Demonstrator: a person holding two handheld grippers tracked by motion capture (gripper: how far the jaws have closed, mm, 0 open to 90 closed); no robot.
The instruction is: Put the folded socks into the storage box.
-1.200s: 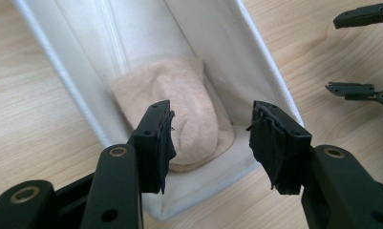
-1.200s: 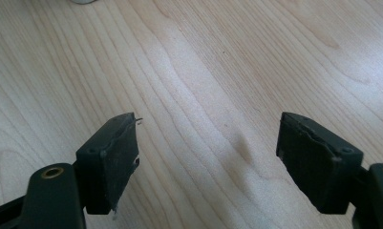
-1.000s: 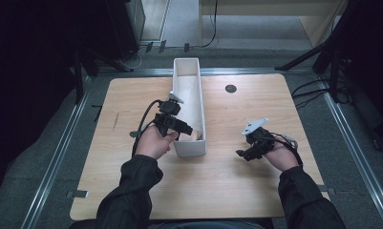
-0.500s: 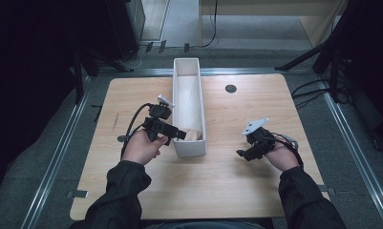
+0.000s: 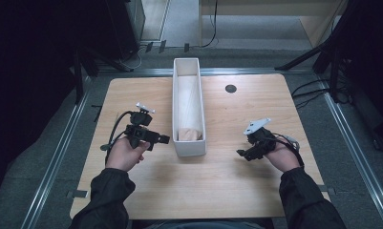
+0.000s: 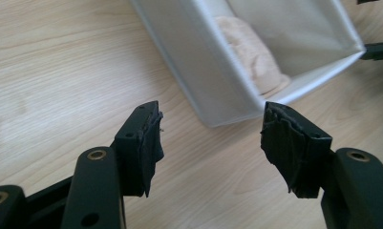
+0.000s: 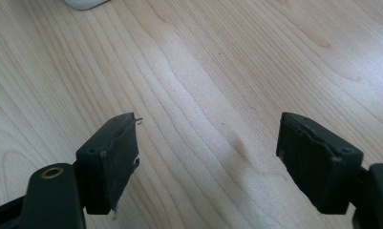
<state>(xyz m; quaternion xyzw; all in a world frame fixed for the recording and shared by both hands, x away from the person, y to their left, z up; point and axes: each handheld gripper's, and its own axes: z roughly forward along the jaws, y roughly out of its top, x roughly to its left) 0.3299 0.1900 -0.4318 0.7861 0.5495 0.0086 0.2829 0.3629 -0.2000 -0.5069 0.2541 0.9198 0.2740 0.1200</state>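
A long white bin (image 5: 175,95) stands in the middle of the wooden table (image 5: 237,119), running away from me. A pale beige lump (image 5: 189,134) lies at its near end, also seen as the lump (image 6: 249,50) inside the bin (image 6: 213,71) in the left gripper view. My left gripper (image 5: 161,139) hovers just left of the bin's near end, open and holding nothing, jaws pointing toward the bin. My right gripper (image 5: 241,153) is over the table to the right of the bin, open and holding nothing, with bare wood (image 7: 208,95) between its jaws.
A small dark round hole (image 5: 230,88) sits in the table's far right part. Metal rails (image 5: 55,157) border the table on both sides. Cables (image 5: 318,90) lie on the floor at the right. A corner of the white bin (image 7: 84,4) shows in the right gripper view.
My left gripper has drawn back to the left, out from over the bin's near end, and now hangs beside it. The right gripper has stayed in place.
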